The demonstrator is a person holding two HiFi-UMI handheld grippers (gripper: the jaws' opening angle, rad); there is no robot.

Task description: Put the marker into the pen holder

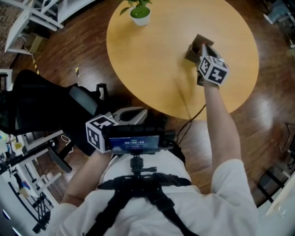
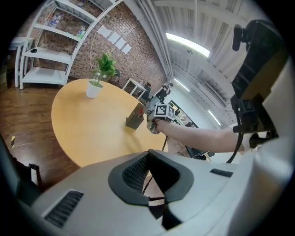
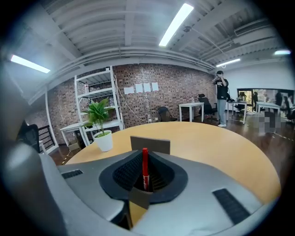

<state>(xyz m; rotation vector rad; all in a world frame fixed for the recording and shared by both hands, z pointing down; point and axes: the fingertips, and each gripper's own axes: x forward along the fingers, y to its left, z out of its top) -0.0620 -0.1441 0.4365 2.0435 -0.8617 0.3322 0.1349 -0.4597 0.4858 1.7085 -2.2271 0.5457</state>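
My right gripper (image 3: 144,179) is shut on a red marker (image 3: 144,166), which stands upright between the pads. Its lower end reaches into the grey-brown pen holder (image 3: 150,144), whose near wall shows just below the jaws. In the head view the right gripper (image 1: 205,58) hangs right over the pen holder (image 1: 195,48) on the round wooden table (image 1: 152,69). From the left gripper view the same holder (image 2: 134,118) and right gripper (image 2: 159,111) show across the table. My left gripper (image 1: 99,132) stays low by the person's waist, off the table; its jaws (image 2: 150,186) look shut and hold nothing.
A small potted plant (image 1: 140,13) in a white pot stands at the table's far edge. A black office chair (image 1: 41,108) sits left of the person. White shelves (image 3: 94,99) and a brick wall lie behind; a person (image 3: 222,99) stands far off.
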